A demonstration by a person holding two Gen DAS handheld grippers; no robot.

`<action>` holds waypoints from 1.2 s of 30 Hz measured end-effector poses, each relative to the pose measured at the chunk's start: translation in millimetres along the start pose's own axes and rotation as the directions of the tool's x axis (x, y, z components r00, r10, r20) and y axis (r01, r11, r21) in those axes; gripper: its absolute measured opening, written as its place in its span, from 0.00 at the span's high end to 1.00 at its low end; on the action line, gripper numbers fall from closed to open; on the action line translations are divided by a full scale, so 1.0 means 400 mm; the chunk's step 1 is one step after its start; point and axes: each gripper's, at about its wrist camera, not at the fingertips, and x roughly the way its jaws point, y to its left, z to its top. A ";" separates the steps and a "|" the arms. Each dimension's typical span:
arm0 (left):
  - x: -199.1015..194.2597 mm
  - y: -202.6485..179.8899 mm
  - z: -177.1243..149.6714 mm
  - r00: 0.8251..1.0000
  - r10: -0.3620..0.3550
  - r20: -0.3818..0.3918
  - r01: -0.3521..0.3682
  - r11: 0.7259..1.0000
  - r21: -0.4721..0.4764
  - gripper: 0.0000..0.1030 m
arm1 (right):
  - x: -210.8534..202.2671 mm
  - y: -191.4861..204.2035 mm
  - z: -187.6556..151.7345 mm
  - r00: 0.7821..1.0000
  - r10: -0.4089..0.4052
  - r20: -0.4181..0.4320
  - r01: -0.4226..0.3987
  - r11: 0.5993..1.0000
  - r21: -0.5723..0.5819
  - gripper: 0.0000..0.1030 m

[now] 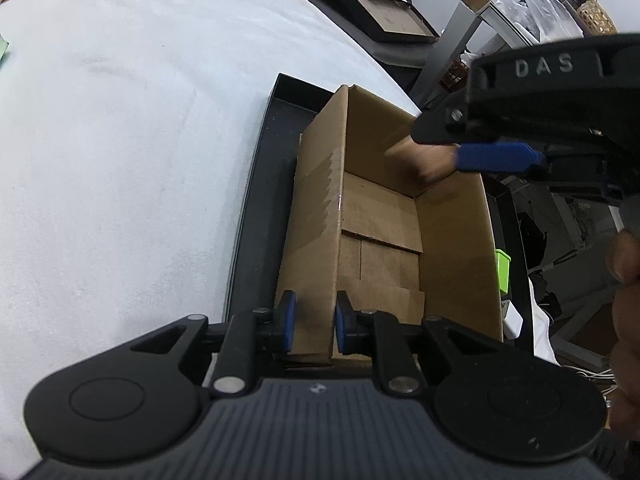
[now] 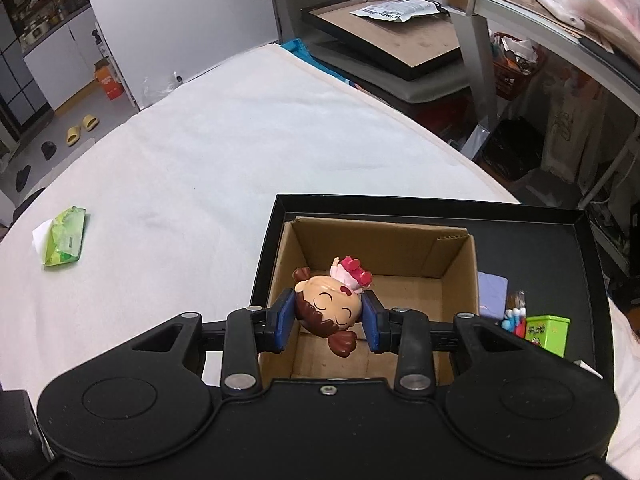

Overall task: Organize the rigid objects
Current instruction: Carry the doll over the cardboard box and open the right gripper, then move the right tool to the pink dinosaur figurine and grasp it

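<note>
Open cardboard box (image 2: pixel 376 276) sits inside a shallow black tray (image 2: pixel 532 256) on a white-covered table (image 2: pixel 224 168); box taken as landmark. Left gripper (image 1: pixel 315 322) at the box's near corner, its blue pads closed on the box's wall, one pad outside, one inside. Right gripper (image 2: pixel 329 317) held over the box's open top, clamped on a small doll (image 2: pixel 334 304) by the head; the doll lies sideways between the pads, brown hair toward the camera, pink dress and red bow pointing to the box's far wall. Doll is above the box floor, not resting on it. In the left wrist view the right gripper (image 1: pixel 472 152) shows over the box's far right corner, and what it holds is blurred. Box floor is bare cardboard flaps. Right of the box, still within the tray: a purple card (image 2: pixel 494 290), a small blue-and-white figure (image 2: pixel 514 314), a green tin (image 2: pixel 547 334). Well left of the box, on the table, a green packet (image 2: pixel 66 236). A person's hand (image 1: pixel 624 264) shows at the right edge of the left wrist view.
</note>
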 end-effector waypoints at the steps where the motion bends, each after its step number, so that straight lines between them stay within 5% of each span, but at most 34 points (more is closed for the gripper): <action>1: -0.001 -0.002 -0.001 1.000 0.002 0.001 -0.002 1.000 0.003 0.83 | 0.002 -0.002 0.000 1.000 0.007 0.000 -0.007 1.000 0.001 0.64; 8: -0.001 -0.005 -0.001 1.000 0.020 0.002 -0.020 1.000 0.006 0.81 | 0.000 -0.005 -0.011 0.999 0.031 0.025 -0.031 1.000 0.002 0.57; 22: -0.040 -0.040 0.012 0.990 0.119 0.079 -0.123 0.991 0.058 0.58 | -0.130 -0.161 -0.085 0.995 -0.021 0.101 0.008 0.992 0.124 0.24; 36: -0.089 -0.117 0.001 0.978 0.151 0.141 -0.174 0.969 0.173 0.40 | -0.131 -0.346 -0.214 0.993 -0.103 0.050 0.085 0.957 0.277 0.19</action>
